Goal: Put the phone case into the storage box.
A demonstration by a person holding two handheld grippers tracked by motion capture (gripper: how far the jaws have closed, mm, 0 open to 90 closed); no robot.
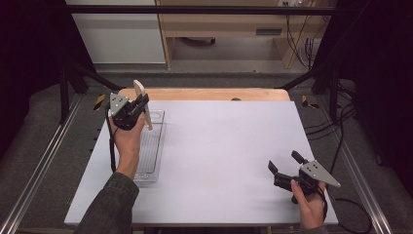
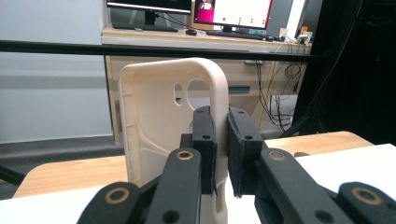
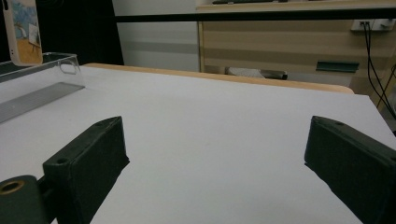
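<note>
A cream phone case is held upright above the clear tray at the left of the table. My left gripper is shut on its side edge. In the left gripper view the case shows its hollow inside and camera cut-outs, with the two pads pinching its right rim. The right gripper view catches the case's printed back at the top left. My right gripper stands open low over the table near the front right corner, nothing between its jaws.
The clear tray lies along the white table's left side. A wooden board edge runs behind the white surface. Black frame bars and cables surround the table; a desk with monitors stands beyond.
</note>
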